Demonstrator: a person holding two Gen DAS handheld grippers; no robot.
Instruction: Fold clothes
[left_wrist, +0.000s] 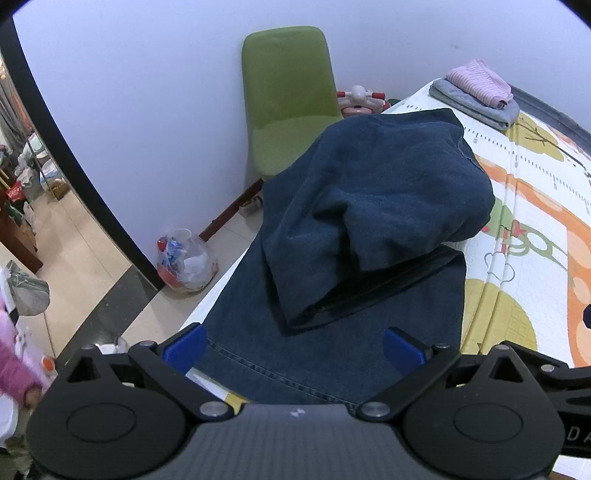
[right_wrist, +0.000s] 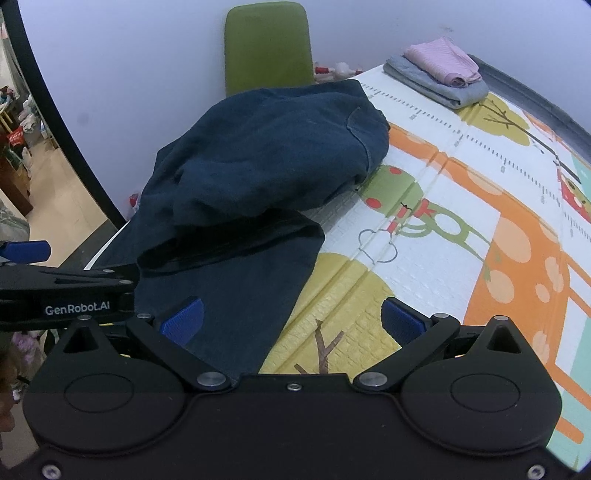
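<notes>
Jeans (left_wrist: 369, 221) lie on mat (left_wrist: 535, 258) over bench, along its left edge; one leg end hangs off at 7 o'clock in the left view. Far part is doubled back toward the near part, bunched and puffy, not flat. Judgement: first fold made or half-made, needs smoothing, then at least one more fold.

Stack (left_wrist: 476, 92) at 1 o'clock, far corner: pink striped piece on grey one, both neatly folded. So two items look done, jeans the only one left in view.

Left tongs (left_wrist: 293, 347): released, blue pads spread wide, nothing between, hovering over near denim, prob. not touching.
Right tongs (right_wrist: 291, 321): released too, left pad over jeans edge, right pad over bare mat, empty.

Chair (left_wrist: 288, 99) at 12 behind bench, bag (left_wrist: 184, 262) on floor at 9.

Est. progress: past halfway overall; jeans approx. midway.
</notes>
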